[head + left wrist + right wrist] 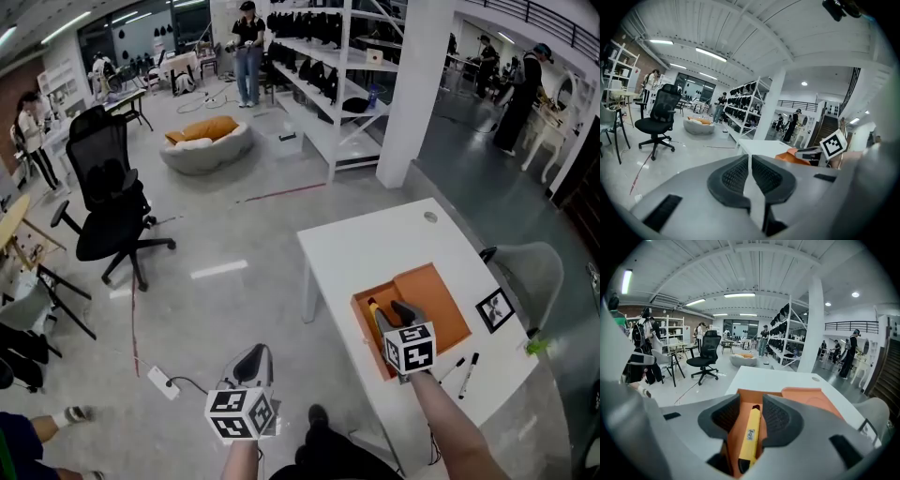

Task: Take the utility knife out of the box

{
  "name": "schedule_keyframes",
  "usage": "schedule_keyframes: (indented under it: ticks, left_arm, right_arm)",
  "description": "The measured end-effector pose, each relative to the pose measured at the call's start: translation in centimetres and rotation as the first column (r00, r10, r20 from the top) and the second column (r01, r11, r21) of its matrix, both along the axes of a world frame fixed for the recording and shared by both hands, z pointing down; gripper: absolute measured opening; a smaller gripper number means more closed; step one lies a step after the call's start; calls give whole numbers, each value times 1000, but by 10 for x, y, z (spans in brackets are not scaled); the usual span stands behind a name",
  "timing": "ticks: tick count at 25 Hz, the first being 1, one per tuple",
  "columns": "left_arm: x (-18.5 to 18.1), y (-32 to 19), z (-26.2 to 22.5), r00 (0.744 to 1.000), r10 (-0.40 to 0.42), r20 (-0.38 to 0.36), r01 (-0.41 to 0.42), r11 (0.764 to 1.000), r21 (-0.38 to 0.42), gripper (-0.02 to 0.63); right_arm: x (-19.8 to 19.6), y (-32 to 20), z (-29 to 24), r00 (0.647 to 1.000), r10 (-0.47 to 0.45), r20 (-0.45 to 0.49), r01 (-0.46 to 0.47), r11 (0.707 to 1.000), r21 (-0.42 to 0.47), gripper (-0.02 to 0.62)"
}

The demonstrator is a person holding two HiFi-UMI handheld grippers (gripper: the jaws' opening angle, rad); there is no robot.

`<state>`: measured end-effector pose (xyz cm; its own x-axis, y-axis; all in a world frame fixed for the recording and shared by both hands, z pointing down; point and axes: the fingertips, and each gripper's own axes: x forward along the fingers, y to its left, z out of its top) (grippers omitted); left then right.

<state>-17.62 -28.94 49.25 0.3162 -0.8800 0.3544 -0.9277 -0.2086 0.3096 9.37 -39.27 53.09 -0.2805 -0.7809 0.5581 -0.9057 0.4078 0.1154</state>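
An open orange box (pixel 439 298) lies on the white table (pixel 375 239). A yellow utility knife (pixel 377 320) rests inside along the box's left wall. My right gripper (pixel 403 313) reaches into the box from the near side. In the right gripper view the knife (pixel 750 434) lies lengthwise between the open jaws of the right gripper (pixel 751 404), and the pads do not press on it. My left gripper (pixel 253 362) hangs over the floor left of the table, away from the box. In its own view the left gripper (pixel 750 158) has its jaws together with nothing between them.
Two pens (pixel 463 367) and a small framed card (pixel 494 309) lie on the table right of the box. A grey chair (pixel 531 268) stands at the table's right side. A power strip (pixel 161 382) lies on the floor, and a black office chair (pixel 108 202) stands further left.
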Motion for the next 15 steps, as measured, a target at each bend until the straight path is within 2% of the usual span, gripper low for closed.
schedule_keyframes:
  ticks: [15]
  left_arm:
    - [9,-47,22,1000,-8,3,8,998,-55,28]
  right_arm:
    - [4,-29,61,999,-30,-33,24,986,-164,150]
